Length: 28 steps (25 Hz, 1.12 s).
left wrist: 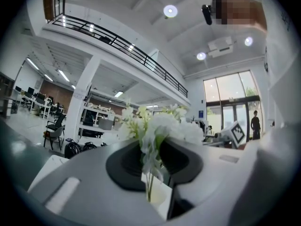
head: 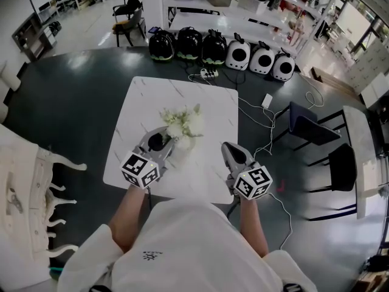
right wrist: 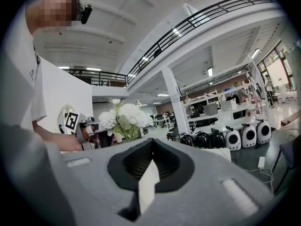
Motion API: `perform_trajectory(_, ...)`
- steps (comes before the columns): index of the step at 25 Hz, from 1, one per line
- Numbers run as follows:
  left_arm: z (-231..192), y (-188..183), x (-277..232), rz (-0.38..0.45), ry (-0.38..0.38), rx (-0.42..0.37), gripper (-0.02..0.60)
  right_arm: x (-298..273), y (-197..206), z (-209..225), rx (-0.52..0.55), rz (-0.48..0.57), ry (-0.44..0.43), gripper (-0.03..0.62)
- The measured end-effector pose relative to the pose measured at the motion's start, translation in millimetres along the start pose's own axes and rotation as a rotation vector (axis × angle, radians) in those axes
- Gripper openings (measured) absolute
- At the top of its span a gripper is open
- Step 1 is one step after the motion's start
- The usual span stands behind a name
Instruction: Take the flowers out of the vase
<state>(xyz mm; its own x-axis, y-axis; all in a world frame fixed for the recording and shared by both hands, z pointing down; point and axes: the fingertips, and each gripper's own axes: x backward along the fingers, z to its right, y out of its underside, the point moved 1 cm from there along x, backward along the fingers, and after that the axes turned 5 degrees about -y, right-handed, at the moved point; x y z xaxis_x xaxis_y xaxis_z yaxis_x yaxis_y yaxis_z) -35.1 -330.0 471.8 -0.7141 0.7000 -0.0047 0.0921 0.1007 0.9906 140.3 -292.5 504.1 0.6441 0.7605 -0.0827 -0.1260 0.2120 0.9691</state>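
Note:
A bunch of white flowers (head: pixel 182 125) with green stems stands over the middle of the white marble table (head: pixel 213 102). My left gripper (head: pixel 173 142) is shut on the thin stems (left wrist: pixel 150 182), and the blooms (left wrist: pixel 160 126) rise just above its jaws. In the right gripper view the same bunch (right wrist: pixel 124 118) shows to the left with the left gripper (right wrist: pixel 89 126) under it. My right gripper (head: pixel 234 154) hovers over the table's near right part, apart from the flowers, its jaws together and empty (right wrist: pixel 148 182). No vase can be made out; the flowers and left gripper hide what is beneath.
Black and white dome-shaped carriers (head: pixel 213 47) line the floor behind the table. A power strip (head: pixel 209 73) and white cables (head: pixel 267 111) run off to the right. Dark chairs (head: pixel 310 129) stand on the right and white carved furniture (head: pixel 24 181) on the left.

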Motion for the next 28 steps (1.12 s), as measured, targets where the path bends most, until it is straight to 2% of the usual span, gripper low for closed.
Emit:
perform_trajectory(12, -4, -62, 14, 0.074, -0.007, 0.003, 0.074, -2, -2, -3, 0.005, 0.008, -0.003, 0.0)
perform_trajectory(28, -1, -94, 26, 0.119, -0.004, -0.023, 0.075, -9, -4, -9, 0.012, 0.011, -0.012, 0.0)
